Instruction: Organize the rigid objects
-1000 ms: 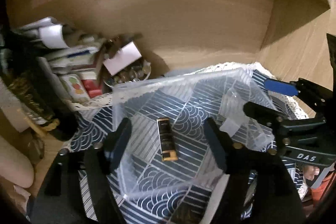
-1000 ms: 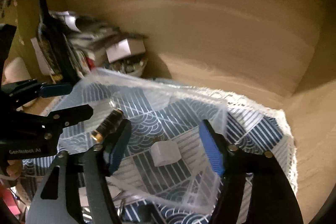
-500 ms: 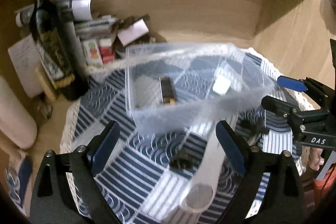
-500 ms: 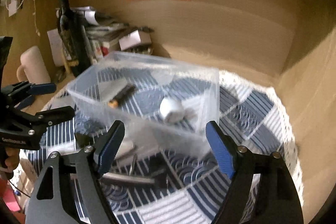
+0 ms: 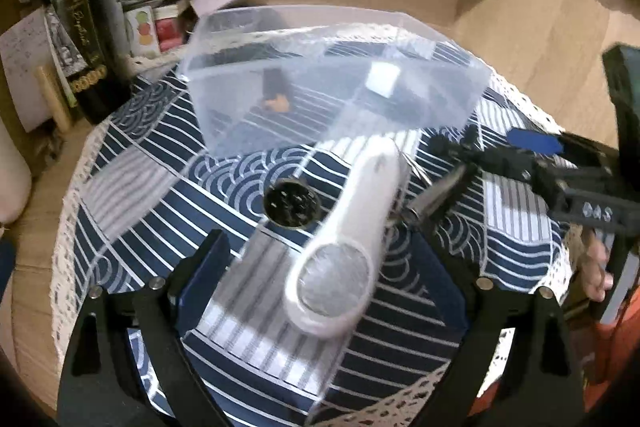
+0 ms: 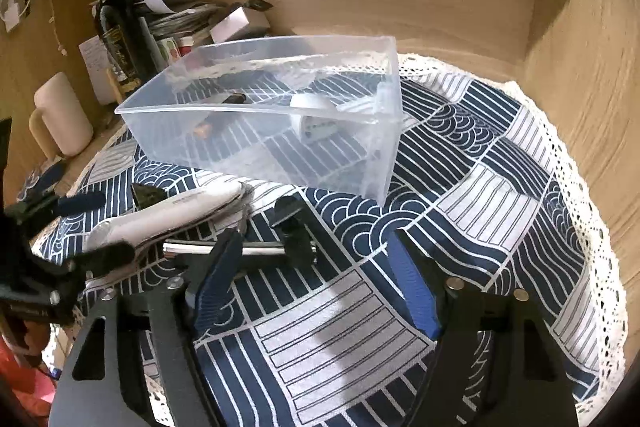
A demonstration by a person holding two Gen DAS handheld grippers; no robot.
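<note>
A clear plastic bin (image 5: 240, 123) (image 6: 384, 131) stands on the blue patterned cloth (image 5: 140, 187) (image 6: 500, 167). It holds a black-and-gold tube (image 5: 274, 91) (image 6: 218, 115) and a small white block (image 5: 382, 79) (image 6: 316, 123). In front of the bin lie a long white device (image 5: 352, 227) (image 6: 172, 211), a round black piece (image 5: 291, 203), a metal rod (image 5: 436, 195) (image 6: 256, 249) and a black clip (image 6: 294, 227). My left gripper (image 5: 324, 275) (image 6: 88, 227) is closing, its pads clear of the white device between them. My right gripper (image 6: 316, 275) (image 5: 500, 151) is closing over bare cloth beside the rod.
A dark wine bottle (image 5: 80, 27) (image 6: 116, 27), stacked papers and small boxes (image 5: 160, 11) crowd the back left corner. A cream mug (image 6: 60, 115) stands left of the cloth. Wooden walls close in behind and to the right. A person's hand (image 5: 596, 267) holds the right gripper.
Both grippers have drawn back from over the bin and sunk toward the cloth. The loose items in front of the bin have come into view, the white device between the left fingers.
</note>
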